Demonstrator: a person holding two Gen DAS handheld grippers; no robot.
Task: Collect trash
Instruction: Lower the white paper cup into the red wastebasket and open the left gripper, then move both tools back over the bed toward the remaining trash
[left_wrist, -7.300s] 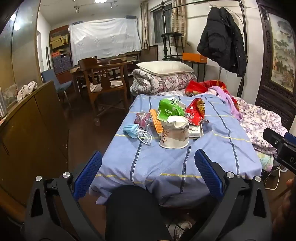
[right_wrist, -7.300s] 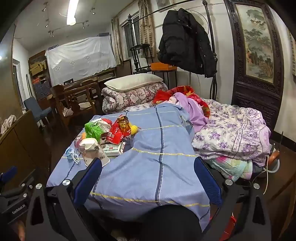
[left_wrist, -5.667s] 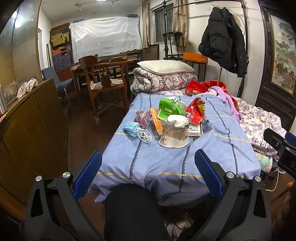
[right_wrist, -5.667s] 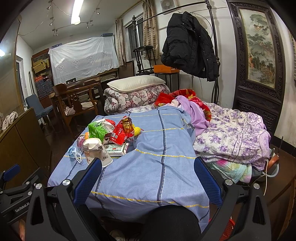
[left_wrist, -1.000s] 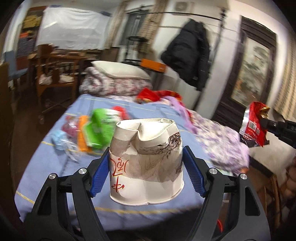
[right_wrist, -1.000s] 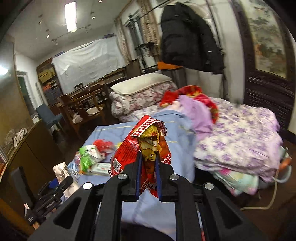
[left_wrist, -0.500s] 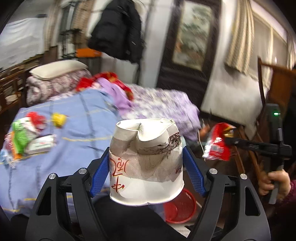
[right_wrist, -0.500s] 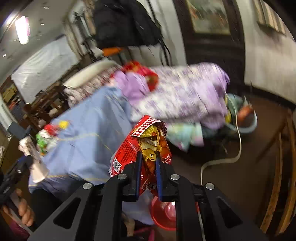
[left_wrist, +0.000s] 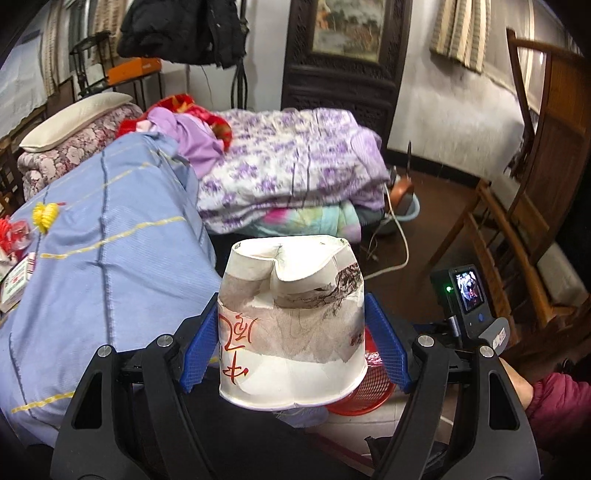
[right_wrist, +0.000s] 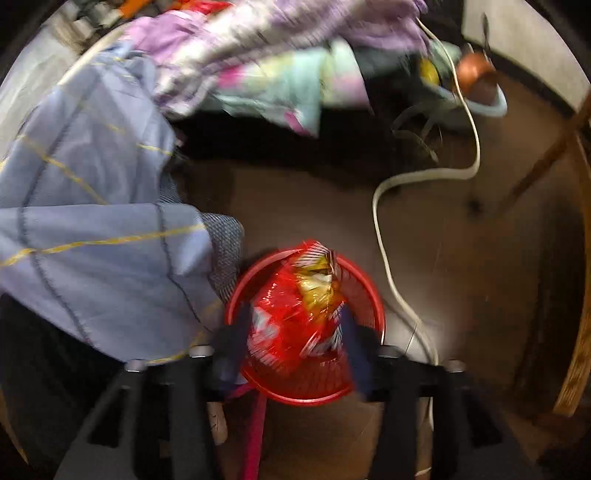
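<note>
Bedroom, blue bedspread (left_wrist: 110, 229) | my left gripper (left_wrist: 291, 343) squeezes dented paper cup (left_wrist: 291, 325) by its sides: light, crushable | right gripper (right_wrist: 295, 328) blurred above red basket (right_wrist: 306, 325), jaws apart, snack bag (right_wrist: 295, 314) between: I judge it released.

Both grippers swung away from bed toward floor. Right gripper (right_wrist: 295, 332), previously pinched shut on snack bag (right_wrist: 295, 317), now spread apart over red basket (right_wrist: 365, 295), bag loose between fingers. Crushed paper cup (left_wrist: 291, 332) lifted off bedspread edge.
</note>
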